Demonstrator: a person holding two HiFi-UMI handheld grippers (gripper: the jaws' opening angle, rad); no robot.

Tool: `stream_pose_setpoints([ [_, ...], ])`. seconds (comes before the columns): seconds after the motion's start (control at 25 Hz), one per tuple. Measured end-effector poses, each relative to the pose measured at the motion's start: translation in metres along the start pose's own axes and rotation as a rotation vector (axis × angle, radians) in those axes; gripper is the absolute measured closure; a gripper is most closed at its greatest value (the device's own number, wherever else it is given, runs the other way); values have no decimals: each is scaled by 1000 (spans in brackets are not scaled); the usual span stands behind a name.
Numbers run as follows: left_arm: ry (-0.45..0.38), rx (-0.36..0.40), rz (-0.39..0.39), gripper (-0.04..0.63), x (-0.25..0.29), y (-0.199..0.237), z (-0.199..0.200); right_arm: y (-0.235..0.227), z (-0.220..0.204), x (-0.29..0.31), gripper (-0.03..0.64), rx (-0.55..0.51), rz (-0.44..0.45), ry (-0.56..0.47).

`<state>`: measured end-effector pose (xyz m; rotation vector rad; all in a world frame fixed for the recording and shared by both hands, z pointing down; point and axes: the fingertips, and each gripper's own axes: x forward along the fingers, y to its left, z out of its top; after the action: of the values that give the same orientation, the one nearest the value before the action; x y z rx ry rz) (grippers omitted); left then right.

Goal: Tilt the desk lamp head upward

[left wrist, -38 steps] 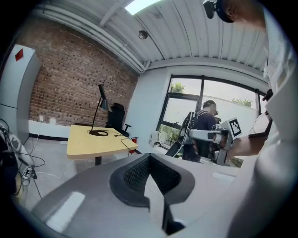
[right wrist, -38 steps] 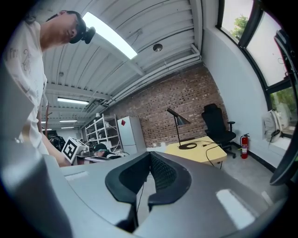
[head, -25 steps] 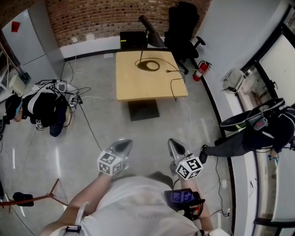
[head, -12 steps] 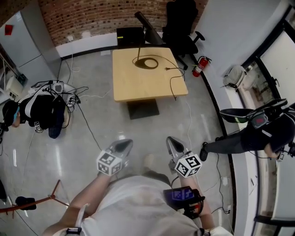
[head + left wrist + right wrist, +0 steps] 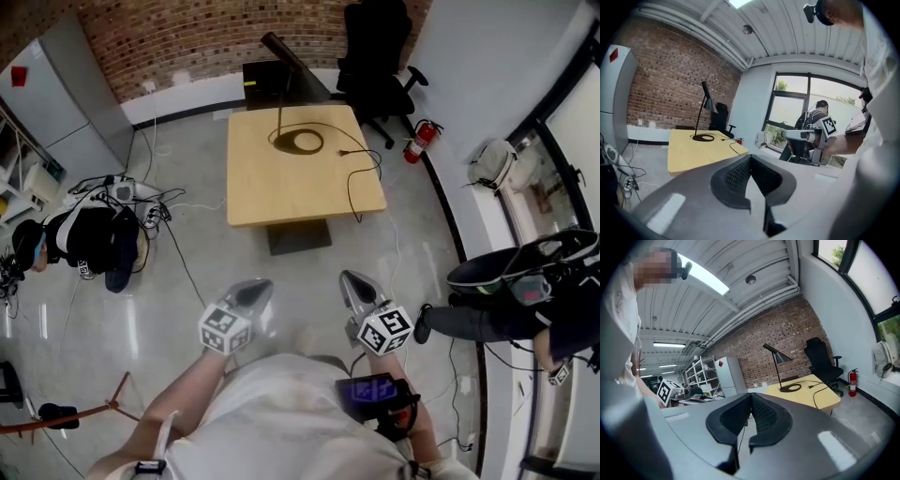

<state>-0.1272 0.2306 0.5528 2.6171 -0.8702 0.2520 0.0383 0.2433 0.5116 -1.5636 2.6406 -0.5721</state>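
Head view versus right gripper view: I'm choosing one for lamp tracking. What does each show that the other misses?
Only the head view: the black bag on the floor and a person at the right edge. Only the right gripper view: ceiling lights and white shelving. Both: the desk lamp, yellow table, office chair and fire extinguisher.

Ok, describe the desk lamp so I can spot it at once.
Find the brick wall at the top of the head view; before it stands a square wooden table. The desk lamp stands near the table's far edge. Unlike the bulky black office chair behind, it is a thin stem on a ring base, with a trailing cord.
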Motion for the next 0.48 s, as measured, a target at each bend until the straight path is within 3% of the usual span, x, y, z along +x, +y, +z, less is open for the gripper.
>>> stream_pose_setpoints([
  [0.48, -4, 34, 68, 595, 83, 3, 39, -78, 24, 25, 606, 30, 83, -6],
])
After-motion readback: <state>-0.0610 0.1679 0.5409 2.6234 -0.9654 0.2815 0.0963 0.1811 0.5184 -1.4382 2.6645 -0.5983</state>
